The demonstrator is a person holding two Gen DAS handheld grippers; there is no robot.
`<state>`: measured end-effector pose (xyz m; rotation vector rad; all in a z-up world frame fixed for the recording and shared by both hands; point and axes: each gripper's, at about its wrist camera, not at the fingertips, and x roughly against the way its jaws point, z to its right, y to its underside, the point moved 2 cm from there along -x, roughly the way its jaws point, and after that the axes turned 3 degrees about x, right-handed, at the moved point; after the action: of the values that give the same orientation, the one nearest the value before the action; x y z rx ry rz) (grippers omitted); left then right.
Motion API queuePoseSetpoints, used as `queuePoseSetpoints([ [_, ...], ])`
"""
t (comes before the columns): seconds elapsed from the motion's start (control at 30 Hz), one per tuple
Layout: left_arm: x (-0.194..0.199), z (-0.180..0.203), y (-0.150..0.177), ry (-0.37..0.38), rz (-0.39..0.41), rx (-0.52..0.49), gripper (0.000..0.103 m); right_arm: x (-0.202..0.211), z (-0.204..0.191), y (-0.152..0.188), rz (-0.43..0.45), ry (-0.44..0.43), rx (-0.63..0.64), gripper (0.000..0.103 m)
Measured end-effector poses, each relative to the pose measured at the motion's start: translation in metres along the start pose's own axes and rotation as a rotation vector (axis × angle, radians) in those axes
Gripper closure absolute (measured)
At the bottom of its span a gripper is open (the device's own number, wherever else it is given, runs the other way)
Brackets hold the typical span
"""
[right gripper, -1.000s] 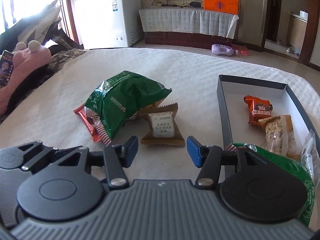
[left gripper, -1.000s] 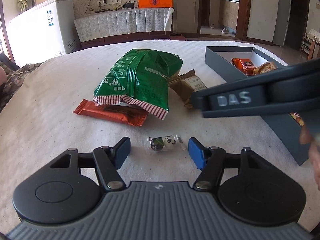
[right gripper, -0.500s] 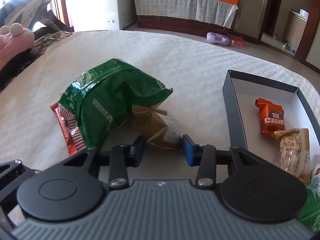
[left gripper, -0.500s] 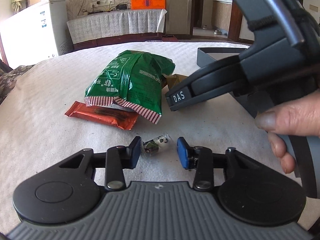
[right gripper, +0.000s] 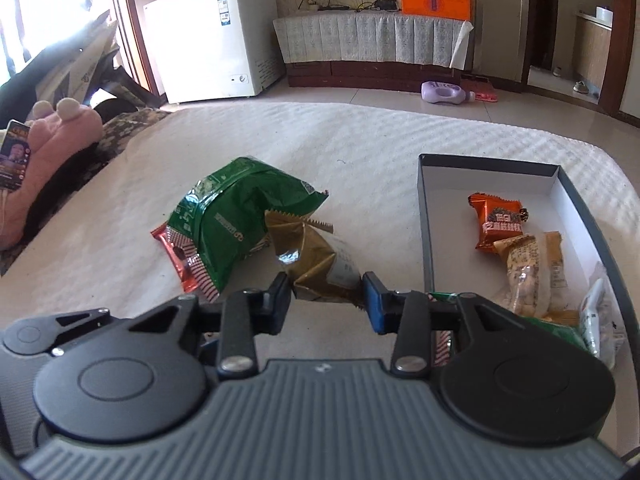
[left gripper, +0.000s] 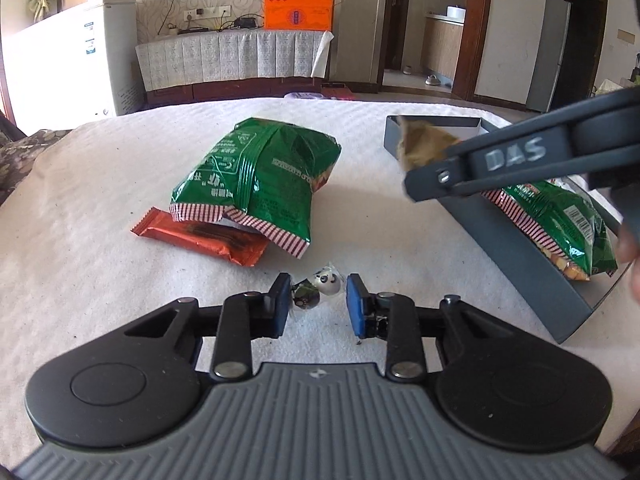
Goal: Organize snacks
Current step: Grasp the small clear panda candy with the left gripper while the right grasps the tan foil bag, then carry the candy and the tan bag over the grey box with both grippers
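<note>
My right gripper (right gripper: 326, 296) is shut on a gold-brown snack packet (right gripper: 316, 264) and holds it above the white cloth, left of the grey box (right gripper: 424, 216). In the left wrist view the right gripper shows with the packet (left gripper: 420, 148) near the box's (left gripper: 520, 256) far corner. My left gripper (left gripper: 318, 300) straddles a small panda candy (left gripper: 320, 286) on the cloth; the left pad touches it, the right pad stands apart. A big green bag (left gripper: 260, 176) lies on an orange-red bar (left gripper: 200, 236).
The box holds an orange packet (right gripper: 496, 220), a tan pastry packet (right gripper: 532, 268), a clear packet (right gripper: 600, 312) and a green bag (left gripper: 560, 220). A pink plush (right gripper: 44, 152) lies off the left edge. A freezer (right gripper: 216, 36) stands behind.
My right gripper closed on the gold-brown packet and lifted it off the cloth toward the box. My left gripper narrowed around the panda candy.
</note>
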<state>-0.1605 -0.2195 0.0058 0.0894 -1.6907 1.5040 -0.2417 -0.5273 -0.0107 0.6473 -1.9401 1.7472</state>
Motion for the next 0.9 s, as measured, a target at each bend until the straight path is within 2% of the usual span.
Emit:
queuePoseSetpoints([
  [0.27,0.015,0.011,-0.012,-0.013,0.040,-0.012,0.068,0.044,0.022,-0.004,0.089,0.005,-0.010,0.061],
  [0.9,0.033,0.067,-0.052,0.061,0.109,-0.046,0.068,0.085,0.058,0.002,0.158,0.061,-0.015,0.061],
])
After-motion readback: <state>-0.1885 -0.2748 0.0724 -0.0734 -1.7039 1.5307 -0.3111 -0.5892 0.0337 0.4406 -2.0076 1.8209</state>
